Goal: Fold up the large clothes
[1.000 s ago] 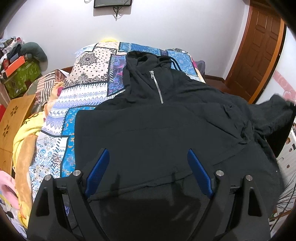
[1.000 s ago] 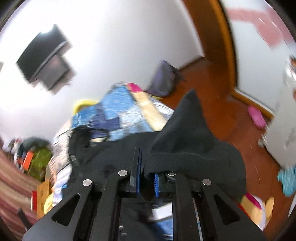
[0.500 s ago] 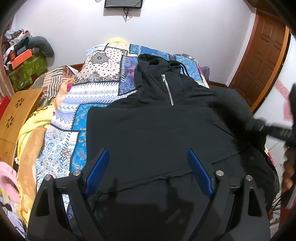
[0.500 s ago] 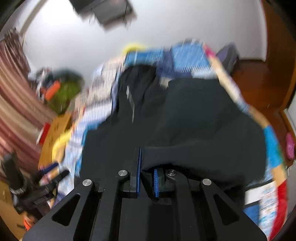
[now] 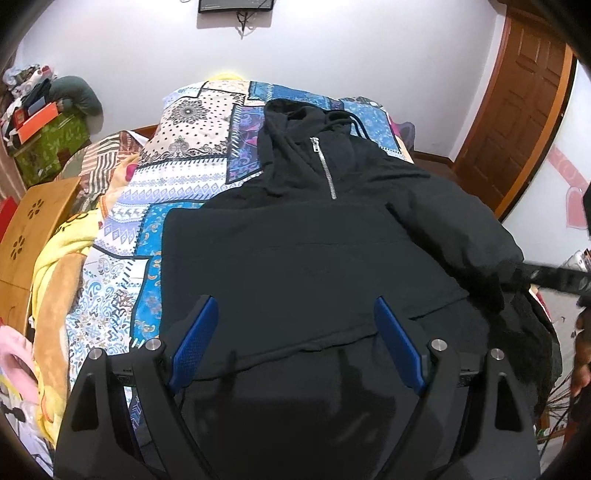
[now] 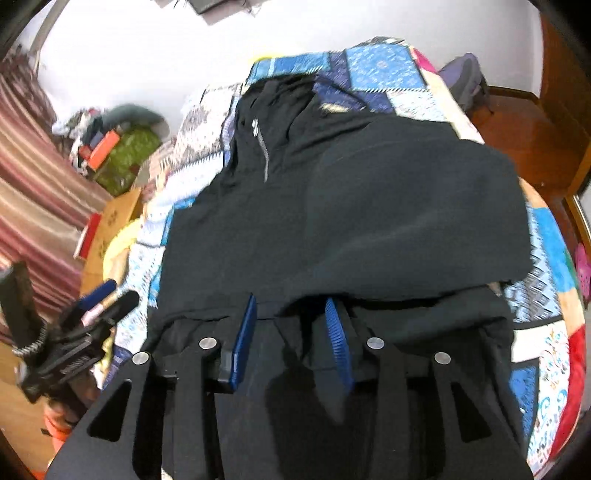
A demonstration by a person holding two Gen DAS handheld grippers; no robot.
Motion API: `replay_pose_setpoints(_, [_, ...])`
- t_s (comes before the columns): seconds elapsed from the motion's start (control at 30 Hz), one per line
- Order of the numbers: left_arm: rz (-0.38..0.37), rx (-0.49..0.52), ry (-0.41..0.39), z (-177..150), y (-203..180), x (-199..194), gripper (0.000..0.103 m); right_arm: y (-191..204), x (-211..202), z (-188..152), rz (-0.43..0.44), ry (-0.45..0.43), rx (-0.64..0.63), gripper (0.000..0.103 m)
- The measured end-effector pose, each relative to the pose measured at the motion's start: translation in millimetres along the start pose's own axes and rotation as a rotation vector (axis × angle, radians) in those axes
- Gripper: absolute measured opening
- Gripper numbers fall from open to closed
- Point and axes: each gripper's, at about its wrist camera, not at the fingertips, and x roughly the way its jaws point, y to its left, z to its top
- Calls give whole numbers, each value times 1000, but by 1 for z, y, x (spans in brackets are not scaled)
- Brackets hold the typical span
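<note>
On the bed (image 5: 192,155), the hoodie (image 5: 314,258) has one sleeve (image 6: 417,206) folded across; both claws, left (image 5: 295,343) and right (image 6: 291,332), gape empty, more folds remaining.

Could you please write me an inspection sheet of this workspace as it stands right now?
Surface: patchwork blue bedspread, mostly covered.
Job's things: black zip-neck hoodie lying front-up, right sleeve folded across the body.
Clutter: green box, wooden folding table, yellow blanket beside the bed.
Grippers: left gripper open above the hem; right gripper open over the sleeve.
Cables: cord under the wall screen.
Surroundings: wooden door.
</note>
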Motion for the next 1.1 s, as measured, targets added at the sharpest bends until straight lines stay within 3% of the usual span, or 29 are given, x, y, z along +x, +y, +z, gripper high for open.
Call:
replay_pose_setpoints(0.13, [2, 22, 1, 0, -7, 1, 86, -14, -23, 3, -14, -80, 62, 43])
replay_pose_setpoints(0.2, [-2, 23, 0, 0, -9, 2, 86, -27, -34, 5, -30, -123, 111, 53])
replay_pose_setpoints(0.37, [-7, 17, 7, 1, -10, 6, 86, -67, -42, 11, -81, -186, 279, 56])
replay_pose_setpoints(0.63, [6, 0, 31, 0, -4, 17, 86, -124, -3, 3, 5, -104, 571, 56])
replay_pose_setpoints(0.77, [11, -19, 47, -1, 2, 23, 86, -130, 19, 6, 78, -68, 634, 56])
replay_pose_setpoints(0.93, [10, -27, 57, -2, 5, 25, 86, -133, 29, 15, 127, -85, 677, 56])
replay_pose_setpoints(1.0, [9, -26, 53, -3, 7, 25, 86, -129, 26, 19, 111, -126, 671, 51])
replay_pose_setpoints(1.1, [3, -36, 45, -2, 12, 22, 86, -126, 14, 21, 50, -175, 626, 32])
